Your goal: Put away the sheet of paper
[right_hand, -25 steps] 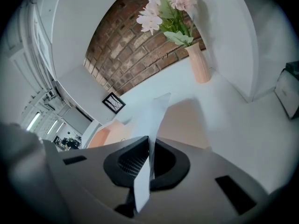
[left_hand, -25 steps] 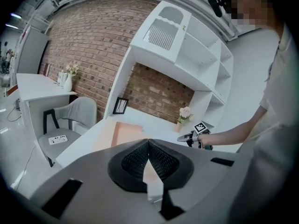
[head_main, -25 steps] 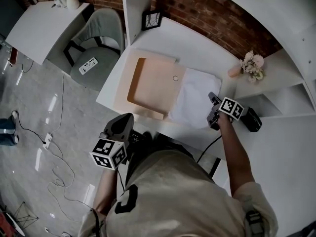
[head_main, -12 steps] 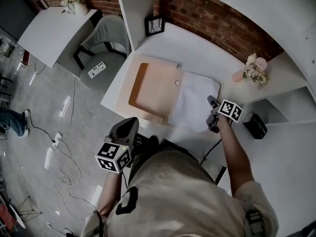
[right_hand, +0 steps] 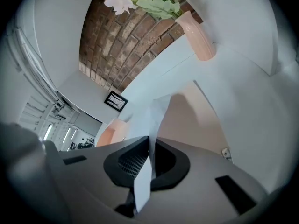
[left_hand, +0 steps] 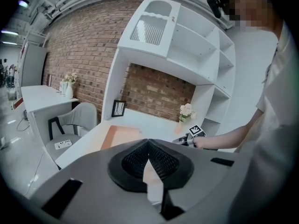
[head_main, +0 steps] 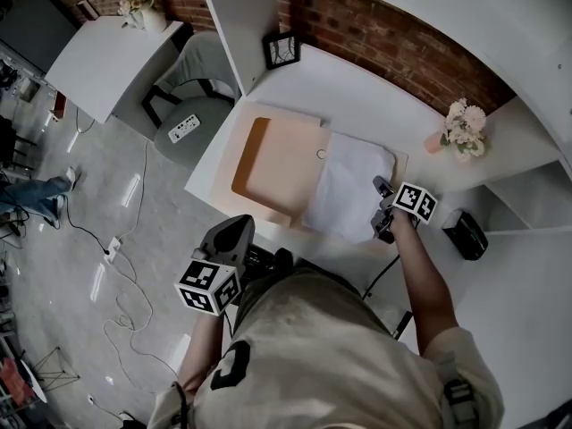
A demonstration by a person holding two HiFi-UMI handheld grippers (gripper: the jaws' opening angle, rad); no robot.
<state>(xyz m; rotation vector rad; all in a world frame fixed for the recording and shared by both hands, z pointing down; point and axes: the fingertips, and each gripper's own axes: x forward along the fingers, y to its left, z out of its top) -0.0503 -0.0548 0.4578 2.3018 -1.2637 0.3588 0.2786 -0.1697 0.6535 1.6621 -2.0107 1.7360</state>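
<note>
Right gripper (right_hand: 150, 148) fingers pinch the paper (head_main: 349, 186); left gripper (left_hand: 148, 146) fingers touch.

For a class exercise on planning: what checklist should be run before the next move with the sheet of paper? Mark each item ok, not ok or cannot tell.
1. Right gripper shut on the paper: ok, the sheet's edge runs between its jaws.
2. Folder lies open on the desk: ok.
3. Folder's left half has nothing on it: ok.
4. Left gripper free to help: ok, jaws together with nothing between them, held off the desk.
5. Vase apart from the paper: ok.
6. Only one sheet is pinched: cannot tell.
</note>
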